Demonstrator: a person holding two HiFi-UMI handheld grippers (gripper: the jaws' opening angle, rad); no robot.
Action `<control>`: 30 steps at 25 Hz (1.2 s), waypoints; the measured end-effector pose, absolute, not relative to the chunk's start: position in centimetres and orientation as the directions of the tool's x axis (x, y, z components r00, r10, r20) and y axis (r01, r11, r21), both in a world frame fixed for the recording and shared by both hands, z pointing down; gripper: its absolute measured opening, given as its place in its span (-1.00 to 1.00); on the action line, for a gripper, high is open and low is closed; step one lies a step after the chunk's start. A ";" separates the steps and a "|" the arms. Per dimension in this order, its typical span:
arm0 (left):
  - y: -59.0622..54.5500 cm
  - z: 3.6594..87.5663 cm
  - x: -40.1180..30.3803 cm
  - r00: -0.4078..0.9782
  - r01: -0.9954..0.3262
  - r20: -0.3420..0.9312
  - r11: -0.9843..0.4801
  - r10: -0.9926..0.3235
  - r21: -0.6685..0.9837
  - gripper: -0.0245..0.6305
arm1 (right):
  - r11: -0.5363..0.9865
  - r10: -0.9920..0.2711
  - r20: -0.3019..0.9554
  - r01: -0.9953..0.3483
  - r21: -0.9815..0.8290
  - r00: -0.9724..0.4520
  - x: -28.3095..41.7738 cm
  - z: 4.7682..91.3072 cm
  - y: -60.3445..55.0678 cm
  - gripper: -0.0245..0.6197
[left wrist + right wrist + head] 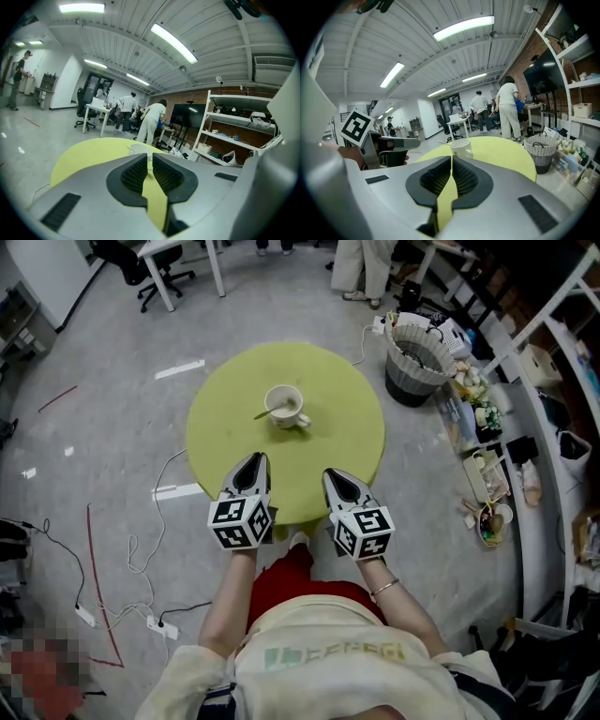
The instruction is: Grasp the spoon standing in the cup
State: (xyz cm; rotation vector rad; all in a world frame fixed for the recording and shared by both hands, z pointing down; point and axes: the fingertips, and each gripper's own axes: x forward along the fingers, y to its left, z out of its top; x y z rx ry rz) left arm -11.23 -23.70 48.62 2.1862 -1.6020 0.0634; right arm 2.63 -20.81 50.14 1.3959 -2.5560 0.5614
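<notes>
Where the head view looks steeply down, table: a round yellow-green table [225, 418] stands on a grey floor.
Cup: a white ceramic cup [286, 407] sits upright near the table's middle.
Spoon: a slim pale spoon [264, 413] stands in the cup, its handle leaning out over the rim to the left.
Left gripper: the grey two-jaw left gripper [254, 460] hangs over the table's near edge, well apart from the cup.
Right gripper: the matching grey right gripper [333, 474] is beside it, equally far from the cup.
Left gripper view: the jaws meet at their tips with nothing between them; the cup's rim shows just past them, on the tabletop.
Right gripper view: the jaws are closed tip to tip and empty; the cup stands straight ahead, the spoon handle slanting out to the left.
</notes>
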 end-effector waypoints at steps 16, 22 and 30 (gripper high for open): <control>-29.2 51.0 -13.9 0.337 -0.915 0.334 -0.224 -0.880 0.335 -0.78 | 0.475 -0.768 0.364 -0.849 -0.230 -0.528 0.3 51.2 -25.5 -0.80; -30.5 52.2 -14.5 0.355 -0.912 0.359 -0.234 -0.863 0.338 -0.78 | 0.465 -0.765 0.376 -0.853 -0.237 -0.522 -0.5 51.7 -27.0 -0.80; -32.6 53.1 -14.1 0.385 -0.898 0.378 -0.247 -0.842 0.365 -0.75 | 0.438 -0.772 0.391 -0.866 -0.243 -0.500 0.0 52.1 -28.9 -0.80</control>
